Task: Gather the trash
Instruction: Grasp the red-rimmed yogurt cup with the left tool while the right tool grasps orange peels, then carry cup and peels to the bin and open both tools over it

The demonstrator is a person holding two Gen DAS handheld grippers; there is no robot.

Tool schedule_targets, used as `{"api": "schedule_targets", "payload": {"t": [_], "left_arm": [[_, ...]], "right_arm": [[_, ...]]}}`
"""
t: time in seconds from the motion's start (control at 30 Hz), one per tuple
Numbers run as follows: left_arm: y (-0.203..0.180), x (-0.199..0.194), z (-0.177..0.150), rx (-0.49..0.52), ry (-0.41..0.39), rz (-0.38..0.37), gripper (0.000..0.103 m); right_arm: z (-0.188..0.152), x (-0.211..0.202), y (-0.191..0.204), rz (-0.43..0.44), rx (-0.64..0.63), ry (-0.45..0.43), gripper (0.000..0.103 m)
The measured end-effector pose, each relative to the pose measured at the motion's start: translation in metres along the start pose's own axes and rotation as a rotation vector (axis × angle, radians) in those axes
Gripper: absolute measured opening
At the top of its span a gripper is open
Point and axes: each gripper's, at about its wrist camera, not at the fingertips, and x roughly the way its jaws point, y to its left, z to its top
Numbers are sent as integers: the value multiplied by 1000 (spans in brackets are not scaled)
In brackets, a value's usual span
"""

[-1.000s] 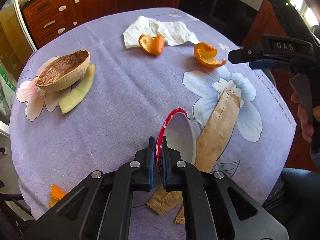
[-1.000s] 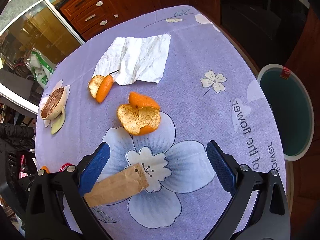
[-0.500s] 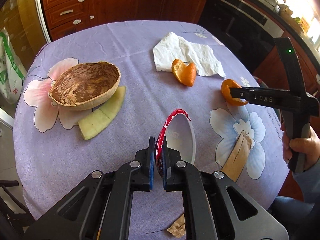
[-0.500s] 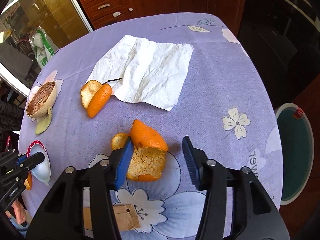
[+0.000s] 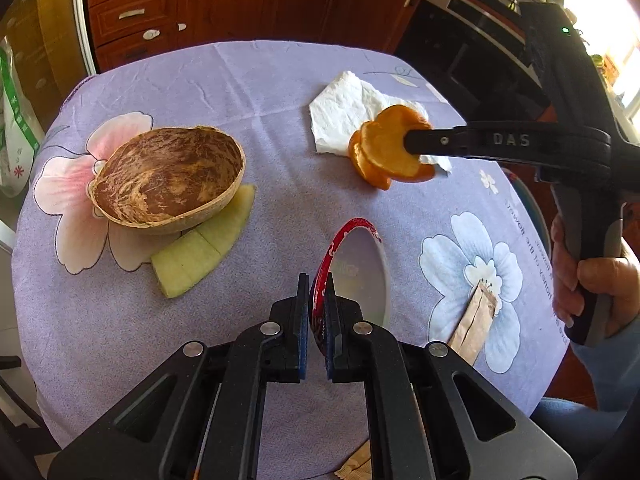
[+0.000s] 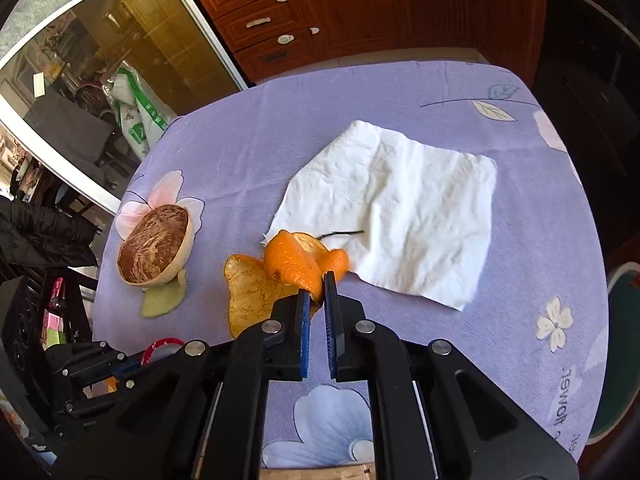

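Observation:
My left gripper (image 5: 316, 282) is shut on the rim of a white plastic cup with a red rim (image 5: 360, 268), held above the purple tablecloth. My right gripper (image 6: 318, 280) is shut on an orange peel (image 6: 288, 262), whose pale inner side (image 6: 252, 298) hangs to the left. In the left wrist view that right gripper (image 5: 412, 142) reaches in from the right with the peel (image 5: 390, 148). A second orange peel (image 6: 310, 240) lies at the edge of a white paper napkin (image 6: 400, 208), partly hidden behind the held one.
A brown fruit-shell half (image 5: 168, 176) rests on a pale green rind slice (image 5: 208, 256) at the left. A brown paper packet (image 5: 476, 320) lies at the right front. A green bin (image 6: 620, 340) stands on the floor past the table's right edge. A hand (image 5: 592, 280) grips the right tool.
The right jaws went from wide open to shut on the orange peel, which now hangs near the napkin. The left gripper kept its hold on the cup while its view swung left.

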Motion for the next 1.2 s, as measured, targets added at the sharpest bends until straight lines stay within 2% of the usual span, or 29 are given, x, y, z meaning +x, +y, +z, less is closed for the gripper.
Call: {"api": "schedule_targets", "payload": {"t": [0.07, 0.17, 0.23, 0.27, 0.5, 0.53, 0.57, 0.6, 0.63, 0.77, 1.0, 1.2], "left_arm": [[2, -1, 1, -3, 1, -7, 7], [4, -2, 1, -2, 1, -13, 7], [4, -1, 1, -2, 2, -17, 7], [5, 0, 1, -2, 3, -18, 7], [7, 3, 1, -19, 9, -29, 7], [7, 3, 1, -20, 10, -27, 7], [7, 4, 1, -22, 12, -26, 7], [7, 4, 0, -25, 13, -26, 7], [7, 4, 1, -28, 15, -24, 7], [6, 1, 1, -38, 14, -22, 7], [-17, -16, 5, -3, -17, -5, 7], [-61, -30, 11, 84, -47, 16, 7]], "right_arm": [[1, 14, 2, -10, 1, 32, 9], [-1, 18, -1, -48, 9, 17, 16], [-2, 20, -3, -60, 15, 18, 38], [-3, 21, -5, -60, 19, 25, 42], [-7, 30, 0, -33, 17, 32, 43], [-7, 32, 3, -33, 8, 33, 46], [-8, 32, 7, -44, -10, 21, 47], [-8, 33, 9, -43, -18, 21, 40], [-9, 33, 10, -28, -14, 17, 27], [-12, 21, 17, -27, -24, -6, 17], [-28, -31, 1, -12, 12, -70, 17], [-50, -88, -29, -14, 78, -156, 17]]}}
